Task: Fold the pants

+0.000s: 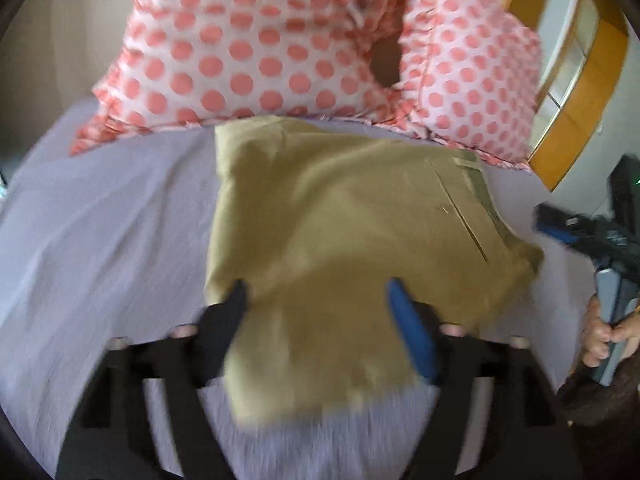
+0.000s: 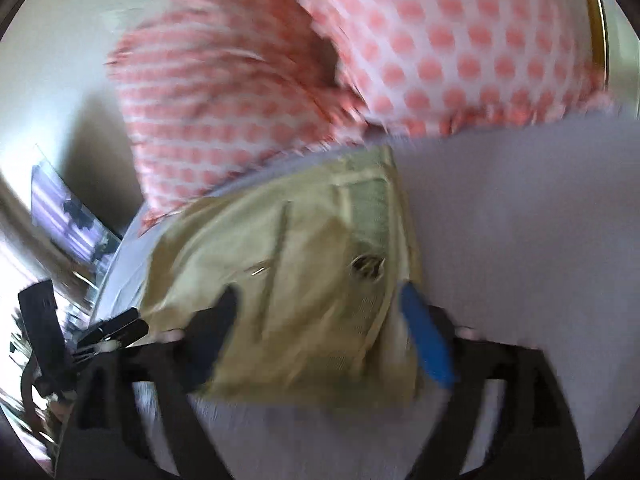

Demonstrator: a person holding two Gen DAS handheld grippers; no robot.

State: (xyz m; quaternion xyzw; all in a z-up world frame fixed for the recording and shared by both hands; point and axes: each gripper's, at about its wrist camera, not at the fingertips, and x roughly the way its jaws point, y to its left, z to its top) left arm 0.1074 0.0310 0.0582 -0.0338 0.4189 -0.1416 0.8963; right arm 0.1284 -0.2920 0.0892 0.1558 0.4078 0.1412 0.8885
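Observation:
The khaki pants [image 1: 344, 232] lie folded into a compact pad on the lavender bed sheet [image 1: 112, 232]. My left gripper [image 1: 318, 292] is open, its black and blue fingers spread over the pants' near edge. In the right wrist view the pants [image 2: 304, 280] show the waistband with a metal button [image 2: 366, 266]. My right gripper [image 2: 318, 300] is open, its fingers spread over the waistband end. The right gripper also shows at the right edge of the left wrist view [image 1: 592, 236]. Both views are blurred by motion.
Two pink polka-dot pillows [image 1: 256, 48] [image 2: 460, 48] lean at the head of the bed, just beyond the pants. A wooden frame [image 1: 576, 92] stands at the far right. A dark screen [image 2: 72, 216] sits off the bed's left side.

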